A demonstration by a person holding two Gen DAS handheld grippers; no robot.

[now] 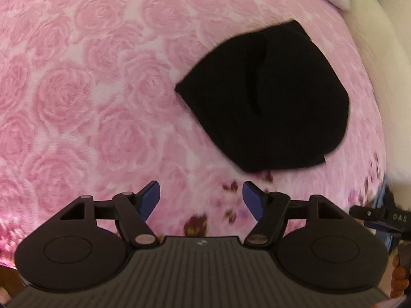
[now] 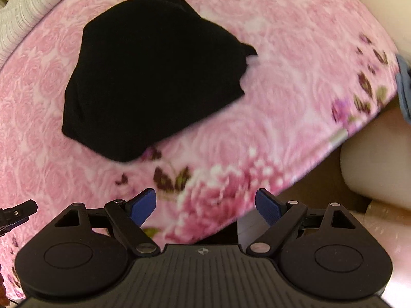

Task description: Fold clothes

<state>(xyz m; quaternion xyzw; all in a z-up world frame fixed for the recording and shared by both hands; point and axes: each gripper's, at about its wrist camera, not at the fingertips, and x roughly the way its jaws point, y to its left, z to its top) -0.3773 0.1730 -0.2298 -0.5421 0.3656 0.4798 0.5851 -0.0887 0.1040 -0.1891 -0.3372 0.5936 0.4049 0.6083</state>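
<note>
Both tongs, left and right, gape empty above a seemingly folded black garment.

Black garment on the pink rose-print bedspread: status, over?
Left hand-held gripper open, empty. Right hand-held gripper open, empty. Black fabric garment bunched on pink rose-print bedspread, untouched. Nothing in the way.

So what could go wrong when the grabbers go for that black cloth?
The black cloth lies bunched with folds hidden in the dark, so a gripper might pinch several layers, or only the pink blanket underneath. Both the left gripper and the right gripper are open and off the cloth, near the bed's edge; a tug could drag it off.
</note>
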